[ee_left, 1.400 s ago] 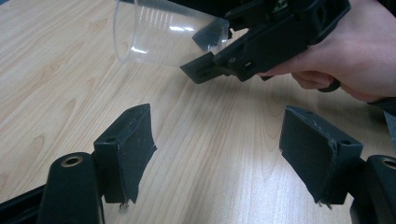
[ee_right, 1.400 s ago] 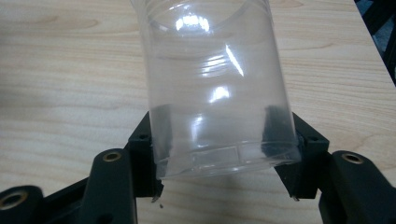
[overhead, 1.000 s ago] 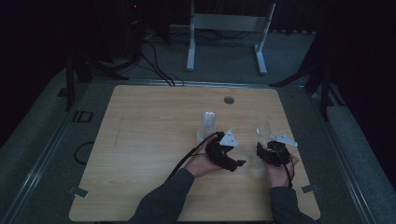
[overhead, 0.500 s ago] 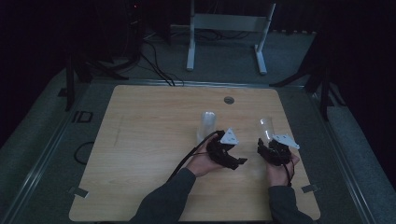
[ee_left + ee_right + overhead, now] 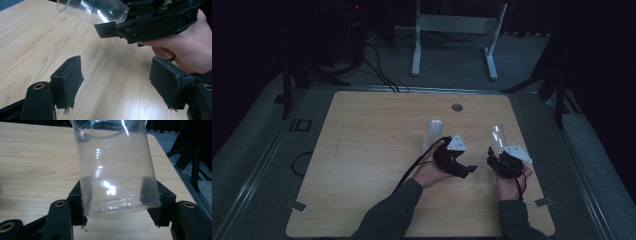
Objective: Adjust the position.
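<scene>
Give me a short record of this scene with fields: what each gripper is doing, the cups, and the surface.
right gripper: jaws shut on a clear plastic cup, gripped near its base
left gripper: jaws open, nothing between them
second cup: clear, on the table beyond the left gripper
surface: light wooden table

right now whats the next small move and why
Probably carry the clear cup held in the right gripper over to the second cup standing on the table and stack it, since the left gripper is open and holds nothing.
</scene>
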{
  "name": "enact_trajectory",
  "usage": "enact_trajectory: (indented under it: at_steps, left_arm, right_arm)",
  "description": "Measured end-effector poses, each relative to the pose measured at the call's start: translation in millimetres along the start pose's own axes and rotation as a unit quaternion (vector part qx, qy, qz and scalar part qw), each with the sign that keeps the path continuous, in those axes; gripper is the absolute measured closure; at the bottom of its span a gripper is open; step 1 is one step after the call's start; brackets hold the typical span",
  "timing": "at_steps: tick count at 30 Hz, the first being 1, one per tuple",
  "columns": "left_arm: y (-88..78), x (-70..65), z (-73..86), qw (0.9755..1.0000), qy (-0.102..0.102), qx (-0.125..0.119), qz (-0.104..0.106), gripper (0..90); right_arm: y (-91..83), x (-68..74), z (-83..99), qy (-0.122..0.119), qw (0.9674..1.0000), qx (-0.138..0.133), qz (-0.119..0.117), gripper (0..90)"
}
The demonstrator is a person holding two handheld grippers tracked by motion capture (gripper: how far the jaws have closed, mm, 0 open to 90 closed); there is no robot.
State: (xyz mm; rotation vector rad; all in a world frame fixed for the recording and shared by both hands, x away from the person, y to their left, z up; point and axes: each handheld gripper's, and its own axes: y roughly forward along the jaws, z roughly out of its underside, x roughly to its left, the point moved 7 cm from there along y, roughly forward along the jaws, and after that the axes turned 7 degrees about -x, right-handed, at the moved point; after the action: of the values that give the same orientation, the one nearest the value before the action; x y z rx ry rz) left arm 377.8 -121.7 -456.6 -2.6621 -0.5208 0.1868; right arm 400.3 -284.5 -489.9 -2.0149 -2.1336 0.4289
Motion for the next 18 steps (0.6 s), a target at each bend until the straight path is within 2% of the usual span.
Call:
enact_trajectory:
  at_steps: [9,15,18]
  left_arm:
    - [2.5,3.7,-10.0,0.9999,-0.010,-0.008,-0.008,26.0]
    - [5.7,7.9,-17.4,0.9990,-0.035,-0.022,-0.017,26.0]
    - [8.1,9.3,-18.9,0.9984,-0.050,-0.024,-0.013,26.0]
  right_arm:
    - [-4.9,-0.4,-5.1,0.004,0.9998,-0.017,0.005,42.1]
    - [-7.9,-0.1,-6.4,0.002,0.9996,-0.026,0.006,42.1]
    - [-8.9,0.0,-6.7,0.002,0.9996,-0.028,0.007,42.1]
